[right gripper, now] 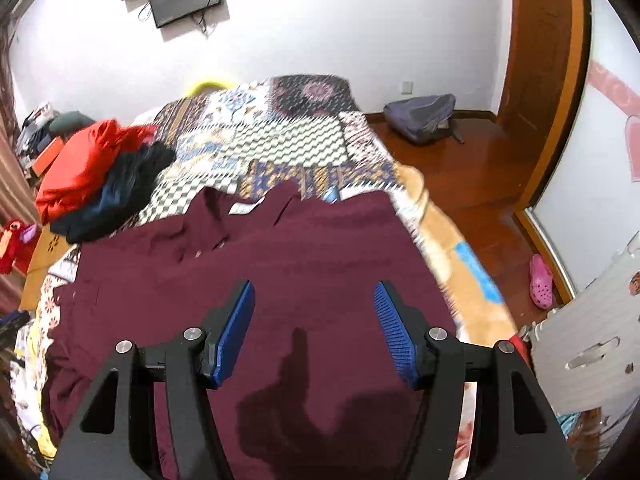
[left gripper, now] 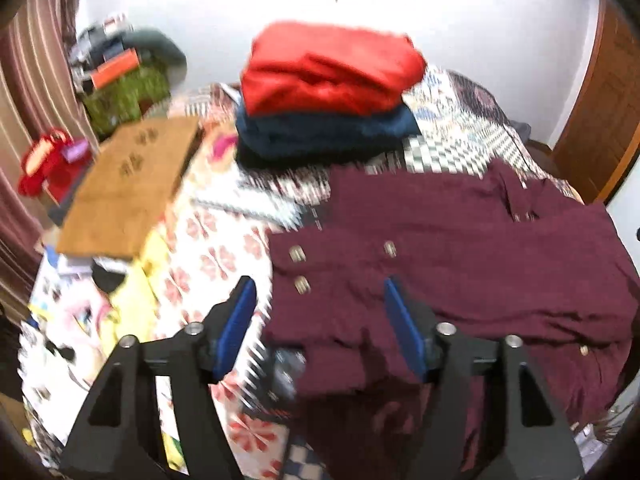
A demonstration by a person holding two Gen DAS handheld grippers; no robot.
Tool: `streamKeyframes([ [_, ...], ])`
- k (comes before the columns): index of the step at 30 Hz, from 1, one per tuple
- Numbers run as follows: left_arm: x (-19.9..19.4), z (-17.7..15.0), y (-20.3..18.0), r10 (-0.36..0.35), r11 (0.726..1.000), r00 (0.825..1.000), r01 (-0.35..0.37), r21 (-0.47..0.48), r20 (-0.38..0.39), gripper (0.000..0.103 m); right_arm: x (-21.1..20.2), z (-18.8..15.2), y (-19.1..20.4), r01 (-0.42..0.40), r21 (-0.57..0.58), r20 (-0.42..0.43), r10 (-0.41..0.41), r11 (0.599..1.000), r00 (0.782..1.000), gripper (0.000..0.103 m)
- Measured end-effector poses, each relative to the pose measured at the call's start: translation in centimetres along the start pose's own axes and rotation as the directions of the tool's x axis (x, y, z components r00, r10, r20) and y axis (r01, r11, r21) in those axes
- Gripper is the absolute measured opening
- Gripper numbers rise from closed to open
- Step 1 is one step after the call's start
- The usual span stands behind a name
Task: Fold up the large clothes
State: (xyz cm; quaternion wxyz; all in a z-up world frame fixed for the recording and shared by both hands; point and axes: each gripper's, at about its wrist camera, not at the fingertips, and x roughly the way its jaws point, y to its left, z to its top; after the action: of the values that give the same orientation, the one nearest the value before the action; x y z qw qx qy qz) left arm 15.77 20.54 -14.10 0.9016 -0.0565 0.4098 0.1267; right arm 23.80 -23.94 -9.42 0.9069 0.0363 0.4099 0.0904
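A large maroon garment [left gripper: 460,248] with gold buttons lies spread on the patterned bed; it also shows in the right wrist view [right gripper: 280,264]. My left gripper [left gripper: 320,284] is open and empty, held above the garment's left edge near the buttons. My right gripper [right gripper: 314,288] is open and empty, held above the middle of the garment. A stack of folded clothes, red [left gripper: 332,68] on dark blue [left gripper: 324,132], sits further back on the bed; it also shows in the right wrist view [right gripper: 88,168].
A brown cardboard piece [left gripper: 128,184] lies at the bed's left side, with clutter and a red toy [left gripper: 48,164] beyond. On the right are wooden floor, a grey backpack [right gripper: 420,116], a pink shoe [right gripper: 540,280] and a white board [right gripper: 600,332].
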Motion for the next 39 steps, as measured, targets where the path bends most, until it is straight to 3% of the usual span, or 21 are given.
streamKeyframes([
  [3, 0.3, 2.2, 0.4, 0.003, 1.0, 1.0, -0.003, 0.003, 0.029, 0.071, 0.3, 1.3, -0.6, 0.004, -0.031, -0.001, -0.005, 1.0, 1.0, 0.059],
  [6, 1.8, 4.6, 0.3, -0.046, 0.999, 0.999, 0.045, 0.02, 0.024, 0.073, 1.4, 2.7, -1.0, -0.012, -0.068, -0.018, 0.011, 0.998, 1.0, 0.059],
  [9, 4.8, 6.5, -0.3, -0.113, 0.992, 0.993, 0.115, 0.057, -0.031, 0.08, 3.3, 3.7, -1.6, -0.055, -0.068, -0.07, 0.051, 0.996, 0.996, 0.059],
  [12, 8.4, 7.5, -1.0, -0.145, 0.985, 0.984, 0.153, 0.074, -0.102, 0.08, 5.0, 4.4, -2.1, -0.084, -0.062, -0.112, 0.077, 0.994, 0.991, 0.059],
  [18, 16.2, 8.0, -1.3, -0.177, 0.981, 0.95, 0.19, 0.026, -0.256, 0.08, 8.4, 4.9, -4.5, -0.068, -0.016, -0.164, 0.064, 0.998, 0.984, 0.059],
  [22, 19.8, 7.9, -0.8, -0.226, 0.974, 0.923, 0.221, -0.05, -0.312, 0.08, 10.5, 4.7, -6.5, -0.071, 0.038, -0.205, 0.077, 0.997, 0.976, 0.059],
  [26, 21.1, 7.7, -0.6, -0.323, 0.946, 0.898, 0.3, -0.119, -0.301, 0.08, 12.5, 4.2, -7.8, -0.17, 0.145, -0.231, 0.2, 0.975, 0.952, 0.059],
  [29, 21.2, 7.7, -0.8, -0.334, 0.942, 0.899, 0.313, -0.117, -0.284, 0.08, 13.7, 4.0, -8.0, -0.264, 0.225, -0.233, 0.315, 0.938, 0.92, 0.059],
  [31, 21.2, 7.7, -1.0, -0.341, 0.94, 0.898, 0.321, -0.116, -0.277, 0.079, 14.1, 4.1, -7.4, -0.272, 0.219, -0.24, 0.322, 0.937, 0.916, 0.059],
  [35, 20.6, 7.7, -1.5, -0.321, 0.947, 0.912, 0.31, -0.085, -0.256, 0.065, 13.8, 4.3, -6.9, -0.26, 0.201, -0.229, 0.304, 0.944, 0.925, 0.054],
  [37, 20.6, 7.8, -2.3, -0.33, 0.944, 0.911, 0.322, -0.073, -0.246, 0.042, 13.3, 4.3, -6.8, -0.245, 0.185, -0.219, 0.283, 0.952, 0.934, 0.045],
  [39, 19.8, 7.9, -3.1, -0.305, 0.952, 0.924, 0.305, -0.035, -0.23, 0.027, 12.5, 4.4, -6.8, -0.231, 0.165, -0.203, 0.262, 0.959, 0.943, 0.032],
])
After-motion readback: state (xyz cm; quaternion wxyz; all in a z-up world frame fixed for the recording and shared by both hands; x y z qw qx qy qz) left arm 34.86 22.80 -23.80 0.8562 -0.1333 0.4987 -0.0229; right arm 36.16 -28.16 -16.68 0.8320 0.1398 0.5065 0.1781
